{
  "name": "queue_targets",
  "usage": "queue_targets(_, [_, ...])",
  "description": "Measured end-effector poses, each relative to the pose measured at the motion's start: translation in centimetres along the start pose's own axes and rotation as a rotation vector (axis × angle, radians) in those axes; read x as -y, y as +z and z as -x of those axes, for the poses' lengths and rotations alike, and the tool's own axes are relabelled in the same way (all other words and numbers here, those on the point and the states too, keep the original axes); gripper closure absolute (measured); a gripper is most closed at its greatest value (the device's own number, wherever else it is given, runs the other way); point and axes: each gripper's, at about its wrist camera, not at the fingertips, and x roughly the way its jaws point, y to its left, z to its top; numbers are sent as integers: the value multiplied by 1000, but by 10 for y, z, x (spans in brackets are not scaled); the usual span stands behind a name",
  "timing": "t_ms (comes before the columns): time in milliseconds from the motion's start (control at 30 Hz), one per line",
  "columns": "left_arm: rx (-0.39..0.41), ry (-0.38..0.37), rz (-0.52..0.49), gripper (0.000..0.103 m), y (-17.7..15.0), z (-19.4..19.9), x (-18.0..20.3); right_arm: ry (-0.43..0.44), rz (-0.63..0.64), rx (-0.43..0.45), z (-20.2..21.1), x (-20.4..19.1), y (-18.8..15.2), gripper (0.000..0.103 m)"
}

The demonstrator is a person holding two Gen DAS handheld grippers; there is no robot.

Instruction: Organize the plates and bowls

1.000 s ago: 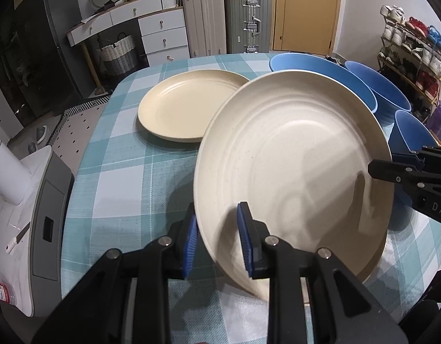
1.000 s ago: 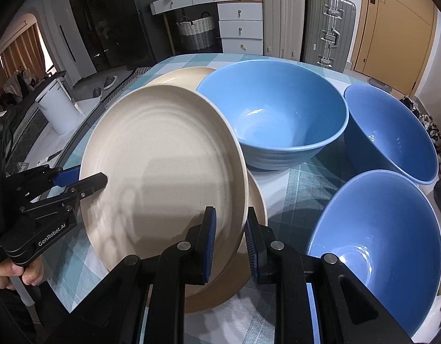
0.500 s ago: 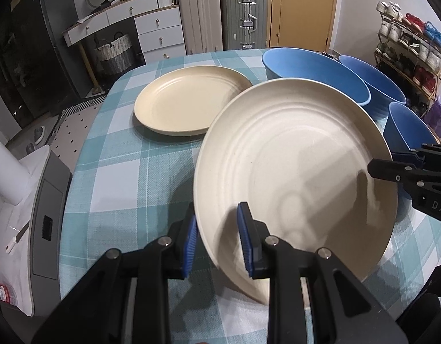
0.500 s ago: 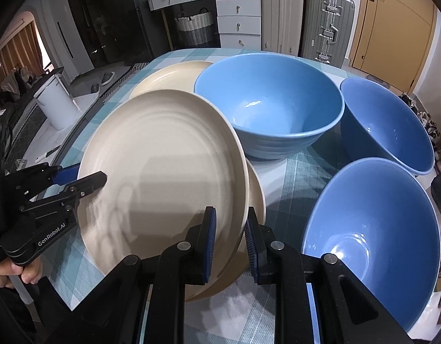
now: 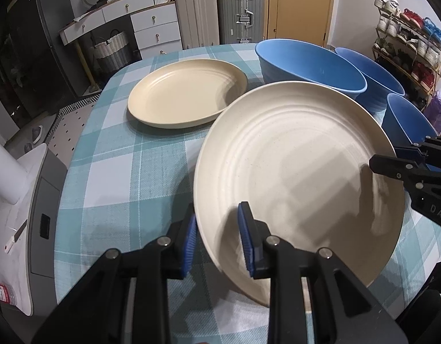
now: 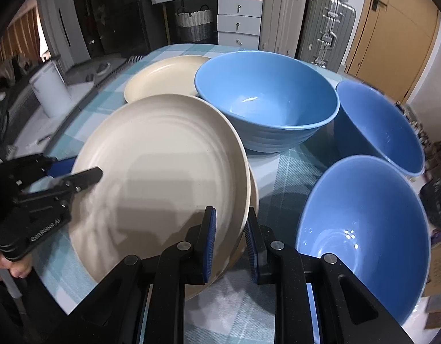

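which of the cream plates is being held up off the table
The near cream plate, tilted and gripped at opposite rim edges by the left tool and right tool. The far cream plate lies flat on the checked tablecloth, untouched.

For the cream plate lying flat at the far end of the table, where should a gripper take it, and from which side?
Take the flat cream plate by its raised rim, one finger over the lip and one under, coming in low from the open tablecloth side on its left or near edge. The large blue bowl crowds its right side, so that edge looks harder to reach.
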Motion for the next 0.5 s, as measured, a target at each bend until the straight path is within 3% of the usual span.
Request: queue_targets(500, [-24, -6, -8, 77, 0, -16, 2, -156, 102, -16, -16, -15, 6, 83])
